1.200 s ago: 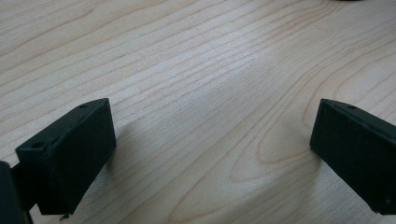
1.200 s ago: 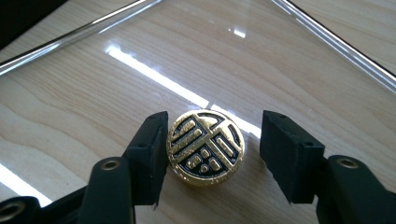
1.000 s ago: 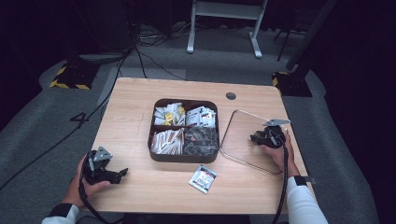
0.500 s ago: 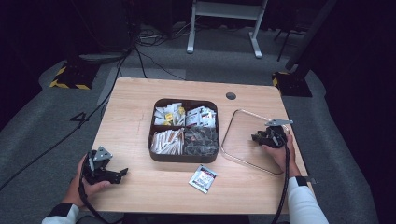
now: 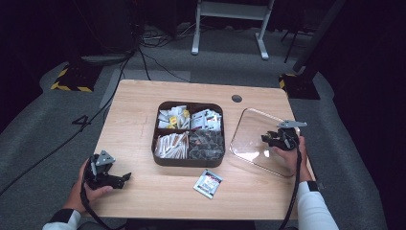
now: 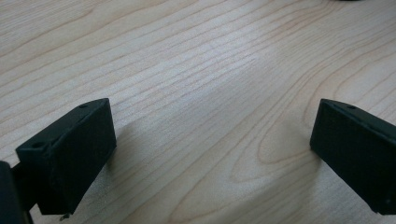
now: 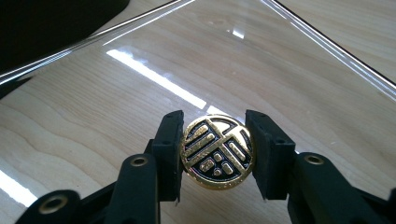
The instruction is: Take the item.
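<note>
Your right gripper (image 7: 215, 156) has its fingers (image 7: 169, 151) clamped on the gold knob (image 7: 217, 152) of the clear lid (image 5: 258, 141), lying right of the tray (image 5: 188, 162). Judged rigid, slick, breakable: hold by the knob. Your left gripper (image 6: 212, 149) rests wide apart, holding nothing, on the surface (image 6: 196, 70). The right gripper view alone reveals the knob's emblem.
</note>
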`<move>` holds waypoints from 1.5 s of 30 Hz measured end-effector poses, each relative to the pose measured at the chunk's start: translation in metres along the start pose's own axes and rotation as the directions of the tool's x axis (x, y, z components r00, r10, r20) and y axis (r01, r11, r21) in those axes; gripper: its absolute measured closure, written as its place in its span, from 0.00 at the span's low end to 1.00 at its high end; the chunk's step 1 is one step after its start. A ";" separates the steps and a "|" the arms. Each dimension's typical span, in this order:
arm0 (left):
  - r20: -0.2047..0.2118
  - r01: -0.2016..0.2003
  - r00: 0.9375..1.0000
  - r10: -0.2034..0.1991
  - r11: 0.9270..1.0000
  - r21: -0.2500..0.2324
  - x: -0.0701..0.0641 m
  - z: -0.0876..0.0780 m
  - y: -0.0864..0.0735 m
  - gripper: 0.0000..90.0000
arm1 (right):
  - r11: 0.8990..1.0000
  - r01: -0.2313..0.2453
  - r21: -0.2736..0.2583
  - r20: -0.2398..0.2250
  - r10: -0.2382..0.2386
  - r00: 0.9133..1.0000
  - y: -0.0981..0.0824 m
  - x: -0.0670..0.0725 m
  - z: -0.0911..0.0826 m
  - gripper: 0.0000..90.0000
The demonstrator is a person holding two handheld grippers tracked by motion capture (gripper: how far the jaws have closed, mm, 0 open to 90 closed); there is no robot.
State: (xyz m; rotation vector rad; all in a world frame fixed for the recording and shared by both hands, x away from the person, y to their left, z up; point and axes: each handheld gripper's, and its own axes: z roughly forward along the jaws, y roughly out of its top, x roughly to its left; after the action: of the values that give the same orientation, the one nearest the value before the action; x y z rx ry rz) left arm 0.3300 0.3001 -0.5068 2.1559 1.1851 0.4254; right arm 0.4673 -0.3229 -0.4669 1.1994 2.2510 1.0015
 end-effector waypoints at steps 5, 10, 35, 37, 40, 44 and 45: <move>-0.001 0.005 1.000 -0.005 1.000 0.000 0.000 0.000 0.000 0.01 | 1.000 -0.002 -0.013 0.009 0.003 1.000 0.002 -0.002 -0.006 0.66; 0.000 0.000 1.000 0.000 1.000 0.001 0.000 0.000 0.000 0.01 | 1.000 0.006 -0.029 0.017 -0.006 1.000 0.007 -0.002 -0.013 0.66; -0.002 0.000 1.000 0.000 1.000 0.000 0.000 0.000 0.000 0.01 | 0.995 0.031 -0.097 0.022 -0.029 0.999 0.028 0.011 -0.040 0.66; -0.002 0.000 1.000 0.000 1.000 0.000 0.000 0.000 0.000 0.01 | 0.994 0.034 -0.100 0.021 -0.032 0.999 0.030 0.013 -0.041 0.66; -0.002 0.001 1.000 -0.001 1.000 0.001 0.000 0.000 0.000 0.01 | 0.994 0.045 -0.100 0.020 -0.044 0.999 0.034 0.016 -0.042 0.66; -0.002 0.002 1.000 -0.002 1.000 0.000 0.000 0.000 0.000 0.01 | 0.993 0.054 -0.104 0.016 -0.053 0.998 0.040 0.020 -0.043 0.66; -0.002 0.001 1.000 -0.001 1.000 0.000 0.000 0.000 0.000 0.01 | 0.993 0.057 -0.105 0.013 -0.056 0.998 0.041 0.020 -0.044 0.66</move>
State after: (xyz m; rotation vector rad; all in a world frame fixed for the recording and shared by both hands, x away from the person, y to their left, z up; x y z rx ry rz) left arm 0.3297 0.3002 -0.5068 2.1549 1.1877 0.4272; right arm 0.4511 -0.3082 -0.4076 1.0874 2.1823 1.0756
